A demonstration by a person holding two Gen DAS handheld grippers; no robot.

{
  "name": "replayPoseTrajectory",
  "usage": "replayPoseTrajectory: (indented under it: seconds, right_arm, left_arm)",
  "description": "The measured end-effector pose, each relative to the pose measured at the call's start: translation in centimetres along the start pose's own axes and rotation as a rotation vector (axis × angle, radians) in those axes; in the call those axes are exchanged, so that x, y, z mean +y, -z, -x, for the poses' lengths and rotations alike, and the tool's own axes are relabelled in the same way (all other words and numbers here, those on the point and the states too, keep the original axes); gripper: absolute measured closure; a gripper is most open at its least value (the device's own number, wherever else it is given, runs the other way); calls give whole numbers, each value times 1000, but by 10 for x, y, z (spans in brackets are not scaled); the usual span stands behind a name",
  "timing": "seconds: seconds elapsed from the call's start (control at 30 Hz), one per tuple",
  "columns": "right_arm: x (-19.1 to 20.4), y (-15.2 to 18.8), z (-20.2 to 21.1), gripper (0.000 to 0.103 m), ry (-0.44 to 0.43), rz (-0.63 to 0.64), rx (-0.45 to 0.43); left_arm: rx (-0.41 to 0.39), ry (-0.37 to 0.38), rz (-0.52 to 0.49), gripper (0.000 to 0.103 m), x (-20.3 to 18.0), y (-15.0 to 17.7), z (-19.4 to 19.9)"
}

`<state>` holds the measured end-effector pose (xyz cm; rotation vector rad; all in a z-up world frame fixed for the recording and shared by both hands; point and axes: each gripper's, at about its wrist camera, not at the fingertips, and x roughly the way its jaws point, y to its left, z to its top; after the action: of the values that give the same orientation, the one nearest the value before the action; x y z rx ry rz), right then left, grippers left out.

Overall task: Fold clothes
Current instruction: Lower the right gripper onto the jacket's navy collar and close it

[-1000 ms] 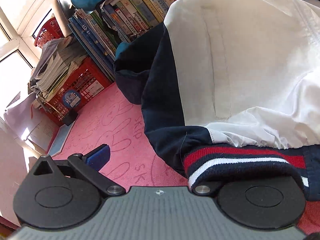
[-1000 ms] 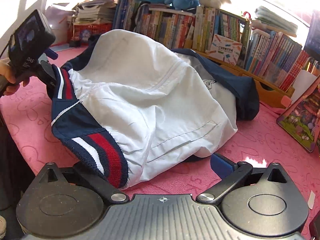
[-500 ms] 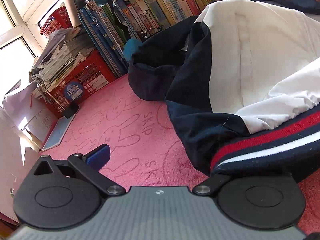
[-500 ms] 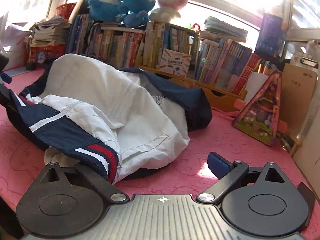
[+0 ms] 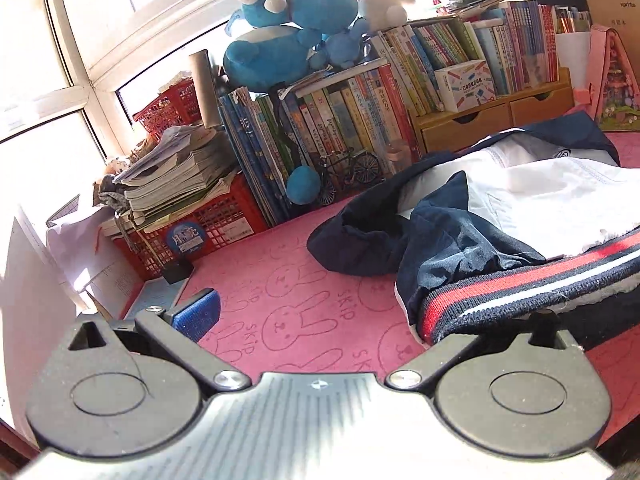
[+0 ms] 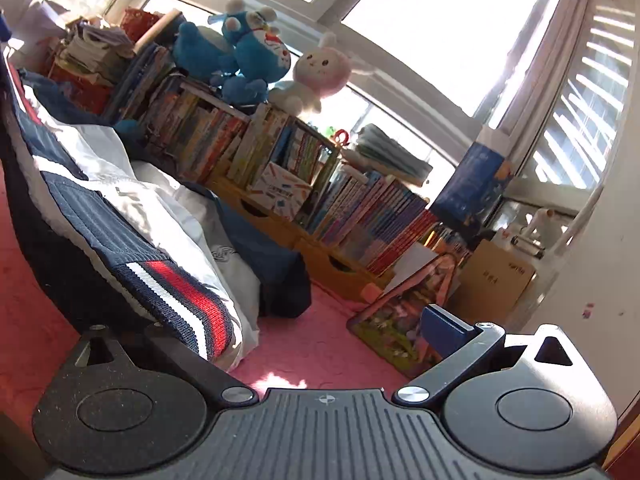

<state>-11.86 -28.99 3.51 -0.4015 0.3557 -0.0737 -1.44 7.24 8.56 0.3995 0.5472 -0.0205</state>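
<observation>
A white and navy jacket (image 5: 540,196) lies bunched on the pink rabbit-print mat (image 5: 300,292). Its red, white and navy striped hem (image 5: 520,276) hangs over the right finger of my left gripper (image 5: 360,312), hiding that finger. The left blue pad (image 5: 196,314) is bare and stands far from the other, so the jaws are wide apart. In the right wrist view the same jacket (image 6: 160,216) drapes its striped hem (image 6: 188,300) over the left finger of my right gripper (image 6: 304,328). Those jaws are opening, and its right pad (image 6: 444,330) touches nothing.
Rows of books (image 5: 352,120) on a wooden shelf with drawers (image 5: 496,116) line the back, with blue and pink plush toys (image 5: 288,20) on top. A red basket (image 5: 208,224) under stacked papers stands at the left. A pink-framed picture case (image 6: 404,312) and a cardboard box (image 6: 496,280) stand at the right.
Both grippers have risen and tipped upward, lifting the striped hem off the mat. The jacket body has sunk lower in both views. The shelf and windows now fill the top.
</observation>
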Motion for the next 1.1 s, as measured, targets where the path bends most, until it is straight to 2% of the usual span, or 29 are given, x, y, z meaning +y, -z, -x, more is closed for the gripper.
replayPoseTrajectory:
  seconds: [0.03,0.1,0.23,0.27,0.33,0.4,0.47,0.53,0.63,0.67,0.7,0.73,0.8,0.87,0.93,1.0,1.1]
  right_arm:
    - [-11,1,1,0,-96,-104,58]
    - [-16,13,1,0,-169,-145,136]
    - [11,40,3,1,-278,56,266]
    - [23,46,6,2,-304,140,280]
    - [43,48,19,3,-324,291,236]
    - [46,43,39,3,-362,374,130]
    - [39,33,51,1,-414,387,60]
    - [24,20,47,0,-478,335,73]
    - [6,9,32,0,-587,261,142]
    - [5,8,26,0,-604,264,169]
    - [10,13,20,0,-579,302,198]
    - [15,18,14,0,-553,340,226]
    - [25,28,5,0,-505,412,269]
    - [32,41,13,0,-483,459,239]
    - [31,47,23,0,-476,431,183]
    - [23,43,25,0,-492,374,166]
    - [7,33,27,0,-517,296,136]
  left_arm:
    - [52,43,11,0,3,10,1]
    - [164,116,21,0,-2,33,-1]
    - [369,212,-63,0,-39,82,-12]
    - [386,231,-73,2,-42,86,-11]
    - [417,271,-90,3,-47,92,-9]
    - [410,376,-44,2,-35,87,1]
    - [398,501,25,0,-22,80,11]
    - [377,621,96,0,-11,71,20]
    - [279,726,172,0,-5,46,23]
    - [245,750,187,0,-5,37,18]
    - [211,772,200,0,-5,27,14]
    - [180,770,194,0,-8,19,8]
    - [103,700,166,0,-22,5,-8]
    - [88,571,125,0,-46,-4,-29]
    - [114,462,83,0,-69,-5,-56]
    - [169,389,45,0,-85,5,-81]
    - [233,302,38,0,-89,29,-102]
